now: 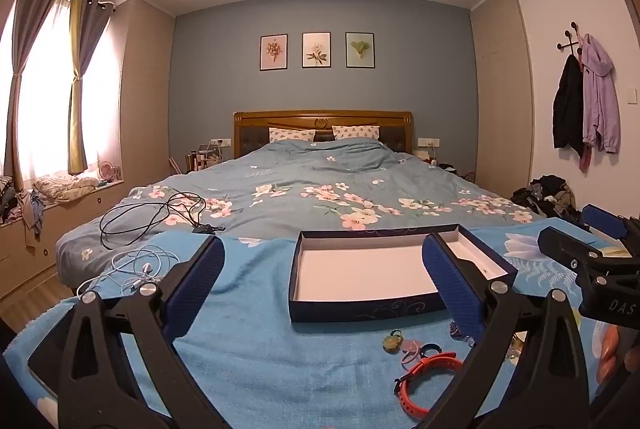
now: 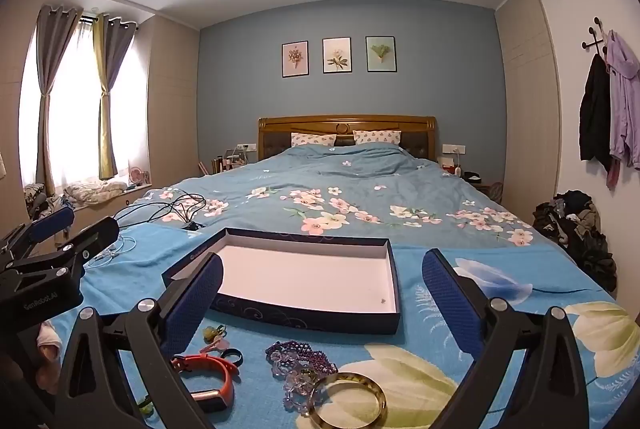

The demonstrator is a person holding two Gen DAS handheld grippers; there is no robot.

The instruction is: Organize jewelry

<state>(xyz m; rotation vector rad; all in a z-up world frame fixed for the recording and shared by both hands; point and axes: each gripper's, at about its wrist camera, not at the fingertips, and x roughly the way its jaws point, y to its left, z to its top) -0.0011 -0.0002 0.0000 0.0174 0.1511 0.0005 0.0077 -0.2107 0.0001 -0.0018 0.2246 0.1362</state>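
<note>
Blue floral bedspread (image 2: 420, 329), one open box (image 2: 312, 323), one bangle (image 2: 347, 401), perhaps two bead bracelets (image 2: 298, 365), both grippers (image 1: 324, 289) (image 2: 322, 299) wide open, empty.

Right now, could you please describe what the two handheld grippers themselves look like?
Both match: the left gripper and right gripper have black plastic frames with triangular cut-outs and silver round pivot bolts. Their fingers carry dark blue, dimpled textured pads. White lettering marks each body, "GenRobot.AI" on the left one. No cables or sleeves are visible.
</note>
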